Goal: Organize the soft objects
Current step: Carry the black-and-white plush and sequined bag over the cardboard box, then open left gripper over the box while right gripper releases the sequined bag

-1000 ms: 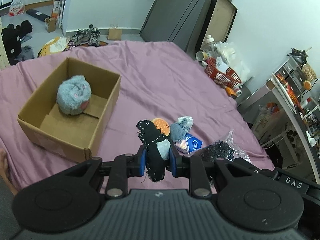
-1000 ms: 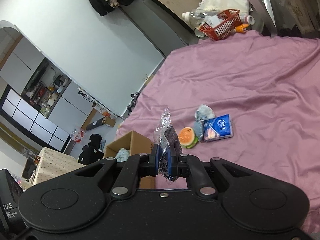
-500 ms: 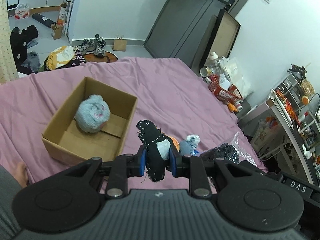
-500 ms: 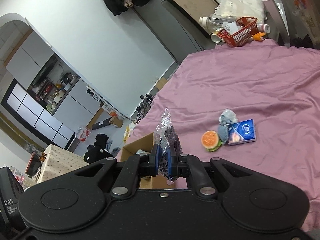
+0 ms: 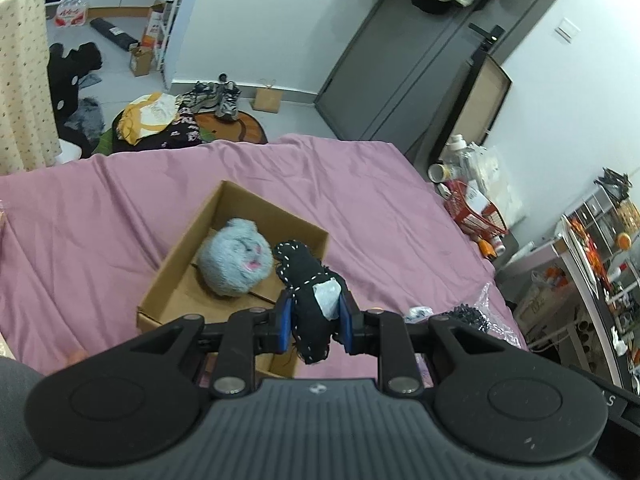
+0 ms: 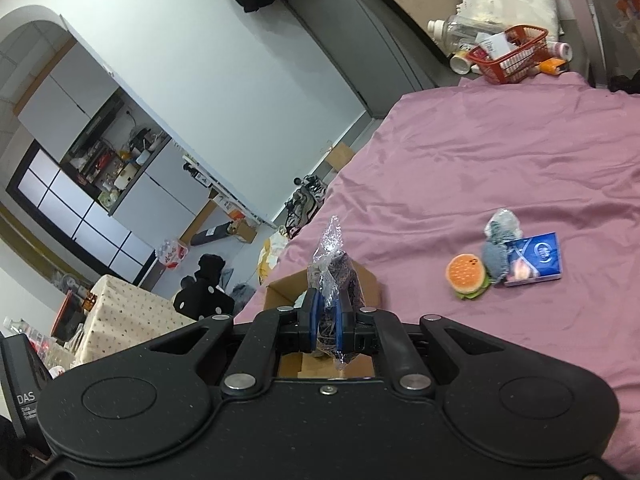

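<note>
My left gripper [image 5: 314, 314] is shut on a black stitched cloth toy [image 5: 308, 276] and holds it above the near right corner of the open cardboard box [image 5: 176, 264] on the purple bed. A fluffy blue-grey plush [image 5: 234, 262] lies inside the box. My right gripper [image 6: 326, 322] is shut on a clear plastic bag of dark material [image 6: 334, 276], held over the box [image 6: 288, 286]. A burger toy [image 6: 467, 276], a small grey plush [image 6: 496, 250] and a blue packet [image 6: 534, 256] lie on the bed to the right.
A red basket [image 6: 508, 54] with bottles and cups stands past the bed's far end. Shoes, bags and clothes [image 5: 180, 116] litter the floor beyond the bed. A shelf unit [image 5: 600, 248] stands at the right of the bed.
Both grippers have moved left toward the box with their loads. The box now lies right below the left gripper, and under the right gripper's jaws.
</note>
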Demonstrator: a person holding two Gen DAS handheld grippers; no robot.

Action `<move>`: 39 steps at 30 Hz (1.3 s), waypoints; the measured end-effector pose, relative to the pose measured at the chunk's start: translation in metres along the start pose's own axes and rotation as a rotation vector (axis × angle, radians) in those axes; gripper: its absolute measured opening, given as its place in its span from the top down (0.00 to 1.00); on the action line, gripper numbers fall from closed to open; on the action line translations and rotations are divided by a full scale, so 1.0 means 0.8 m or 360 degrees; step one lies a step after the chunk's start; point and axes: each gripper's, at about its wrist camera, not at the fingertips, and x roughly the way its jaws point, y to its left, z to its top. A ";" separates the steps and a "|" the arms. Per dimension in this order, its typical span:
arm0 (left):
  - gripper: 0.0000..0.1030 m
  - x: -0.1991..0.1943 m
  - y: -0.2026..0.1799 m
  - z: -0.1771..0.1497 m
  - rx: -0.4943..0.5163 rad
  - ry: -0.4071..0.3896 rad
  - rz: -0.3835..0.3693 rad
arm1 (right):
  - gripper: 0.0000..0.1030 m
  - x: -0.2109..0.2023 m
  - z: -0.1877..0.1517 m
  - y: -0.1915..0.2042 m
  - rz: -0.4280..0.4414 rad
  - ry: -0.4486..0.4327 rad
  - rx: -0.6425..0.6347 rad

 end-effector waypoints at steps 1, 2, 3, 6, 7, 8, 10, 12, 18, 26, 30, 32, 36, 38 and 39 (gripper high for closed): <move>0.78 0.002 0.005 0.002 -0.0013 -0.0002 0.0005 | 0.92 0.003 -0.001 0.003 0.0000 0.0006 -0.0005; 0.78 0.004 0.009 0.004 -0.0018 0.0001 0.0011 | 0.92 0.008 -0.001 0.005 0.0000 0.0014 -0.0010; 0.78 0.006 0.014 0.006 -0.0027 0.0006 0.0014 | 0.92 0.012 -0.002 0.009 0.0001 0.0024 -0.0016; 0.78 0.014 0.027 0.012 -0.0058 0.0021 0.0027 | 0.92 0.025 -0.002 0.017 0.0002 0.0049 -0.0030; 0.78 0.018 0.031 0.013 -0.0071 0.0029 0.0032 | 0.92 0.030 -0.002 0.020 0.0001 0.0057 -0.0032; 0.78 0.021 0.035 0.014 -0.0082 0.0038 0.0036 | 0.92 0.034 -0.002 0.022 -0.0001 0.0066 -0.0035; 0.78 0.028 0.042 0.016 -0.0101 0.0056 0.0043 | 0.92 0.044 -0.002 0.027 -0.0003 0.0081 -0.0038; 0.78 0.035 0.048 0.018 -0.0114 0.0077 0.0049 | 0.92 0.052 -0.001 0.032 -0.0005 0.0093 -0.0040; 0.78 0.055 0.065 0.024 -0.0147 0.0124 0.0076 | 0.92 0.078 0.001 0.041 -0.0012 0.0128 -0.0045; 0.78 0.085 0.083 0.029 -0.0196 0.0186 0.0118 | 0.92 0.110 -0.001 0.047 -0.0035 0.0194 -0.0069; 0.78 0.098 0.091 0.030 -0.0221 0.0207 0.0138 | 0.92 0.123 0.000 0.046 -0.0050 0.0215 -0.0063; 0.77 0.102 0.092 0.030 -0.0234 0.0214 0.0146 | 0.92 0.128 0.001 0.046 -0.0055 0.0221 -0.0056; 0.74 0.104 0.093 0.035 -0.0244 0.0220 0.0142 | 0.92 0.137 0.005 0.044 -0.0056 0.0227 -0.0043; 0.73 0.103 0.092 0.038 -0.0241 0.0230 0.0130 | 0.92 0.140 0.008 0.047 -0.0056 0.0223 -0.0048; 0.72 0.101 0.092 0.040 -0.0244 0.0227 0.0125 | 0.92 0.141 0.009 0.049 -0.0054 0.0218 -0.0054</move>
